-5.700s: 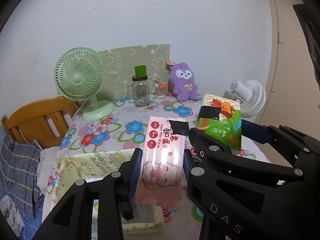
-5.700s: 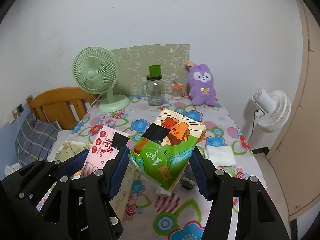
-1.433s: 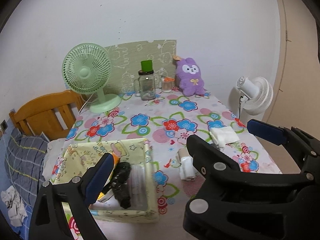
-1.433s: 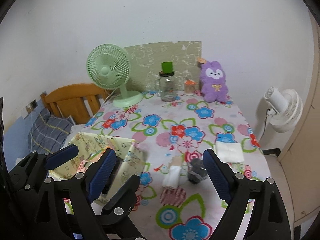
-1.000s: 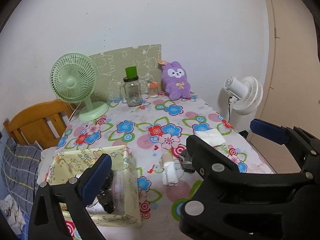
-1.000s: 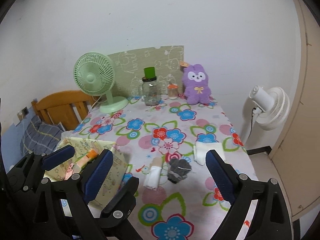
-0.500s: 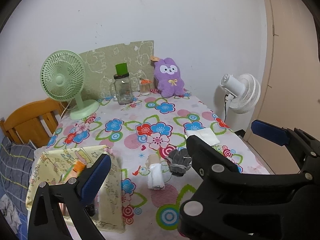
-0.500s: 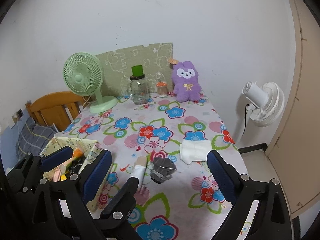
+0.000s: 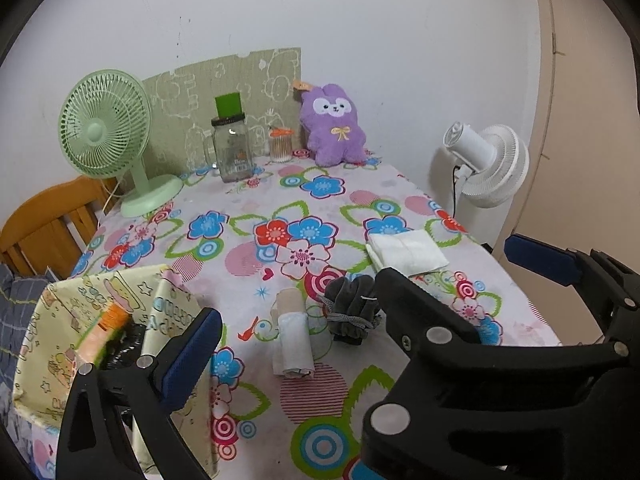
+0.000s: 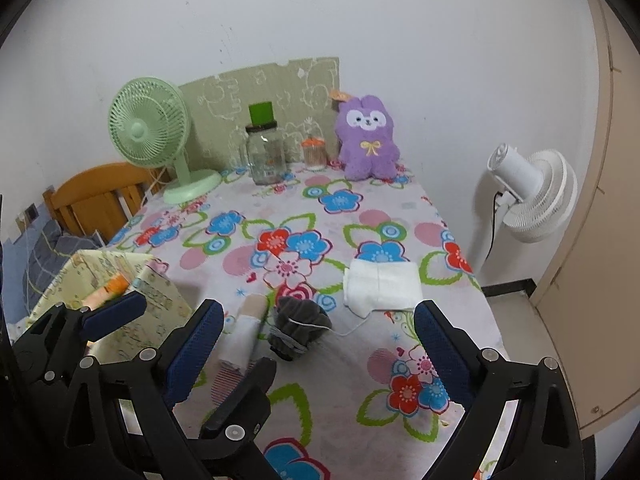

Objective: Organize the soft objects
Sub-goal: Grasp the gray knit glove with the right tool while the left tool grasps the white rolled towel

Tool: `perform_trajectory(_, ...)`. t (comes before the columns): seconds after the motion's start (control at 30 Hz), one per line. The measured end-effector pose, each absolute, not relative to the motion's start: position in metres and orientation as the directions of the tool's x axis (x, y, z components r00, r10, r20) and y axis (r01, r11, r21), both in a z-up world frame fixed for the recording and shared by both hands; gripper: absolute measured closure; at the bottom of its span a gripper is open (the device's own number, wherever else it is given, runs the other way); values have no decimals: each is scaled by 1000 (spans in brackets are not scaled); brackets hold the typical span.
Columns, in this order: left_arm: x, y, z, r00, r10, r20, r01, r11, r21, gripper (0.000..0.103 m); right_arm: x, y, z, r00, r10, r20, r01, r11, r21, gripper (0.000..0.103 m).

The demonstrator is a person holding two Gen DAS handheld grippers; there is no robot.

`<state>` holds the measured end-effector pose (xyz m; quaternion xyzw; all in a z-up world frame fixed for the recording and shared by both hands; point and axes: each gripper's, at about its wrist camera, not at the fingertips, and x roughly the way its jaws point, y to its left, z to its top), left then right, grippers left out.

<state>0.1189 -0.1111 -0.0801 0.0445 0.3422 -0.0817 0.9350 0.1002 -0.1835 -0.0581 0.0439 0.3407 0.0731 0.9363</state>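
Fabric bin (image 9: 100,304), table's 8 o'clock corner: already holds packets, apparently an orange-topped one among them; contents partly hidden.

Left on the flowered table (image 10: 360,216): rolled white cloth (image 9: 294,334), dark grey bundle (image 9: 352,312) just beside it at 3 o'clock, folded white cloth (image 9: 406,252) toward 1 o'clock.

Left gripper (image 9: 296,308): fingers apart, empty.

Right gripper (image 10: 316,344): fingers apart, empty.

Task partly done.
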Motion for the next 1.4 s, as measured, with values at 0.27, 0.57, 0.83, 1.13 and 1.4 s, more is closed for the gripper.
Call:
perform_trajectory(0.27,138,-110,-98,723,-91,-685,150,988,27,1,119,-186,-82,722,192,-665,-105,980,169,6)
perform_trajectory(0.57,150,-110,-114,708,-56,-704,128,990,51,6,141,-179,-103,671,219,-709,-128,975,180,14)
perform_trajectory(0.83,158,-108,-132,680,-39,-732,100,994,40,9,159,-172,-124,623,240,-744,-173,971,168,20)
perform_trajectory(1.13,168,-104,-150,644,-33,-764,79,997,24,12,179,-161,-144,573,270,-774,-234,959,162,32)
perform_trajectory(1.4,170,-103,-153,642,-52,-765,85,996,4,13,183,-159,-148,561,300,-771,-261,949,179,50)
